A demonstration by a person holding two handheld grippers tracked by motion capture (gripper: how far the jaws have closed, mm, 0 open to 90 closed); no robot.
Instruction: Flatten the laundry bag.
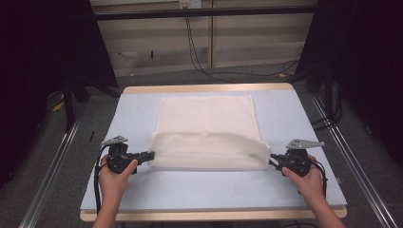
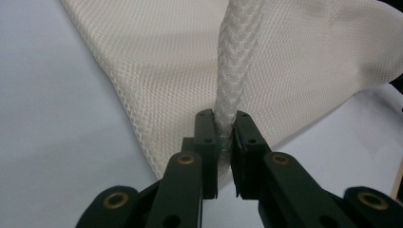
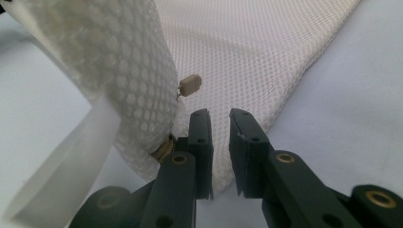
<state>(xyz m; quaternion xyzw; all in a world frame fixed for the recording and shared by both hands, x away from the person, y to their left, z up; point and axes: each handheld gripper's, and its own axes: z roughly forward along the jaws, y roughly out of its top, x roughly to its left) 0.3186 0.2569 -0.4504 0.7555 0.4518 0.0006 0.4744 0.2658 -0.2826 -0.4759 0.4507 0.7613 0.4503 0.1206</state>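
Left tool (image 2: 224,137) pinching mesh bag (image 1: 207,128) corner — fold running left-right

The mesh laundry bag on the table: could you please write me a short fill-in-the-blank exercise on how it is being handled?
1. The white mesh laundry bag has its near edge folded ____ over itself.
2. The left gripper is shut on a bunched ____ of the mesh.
3. Beside the right gripper hangs a small beige ____ pull.
4. The bag lies on a pale ____ table.

Missing words: back; corner; zipper; blue
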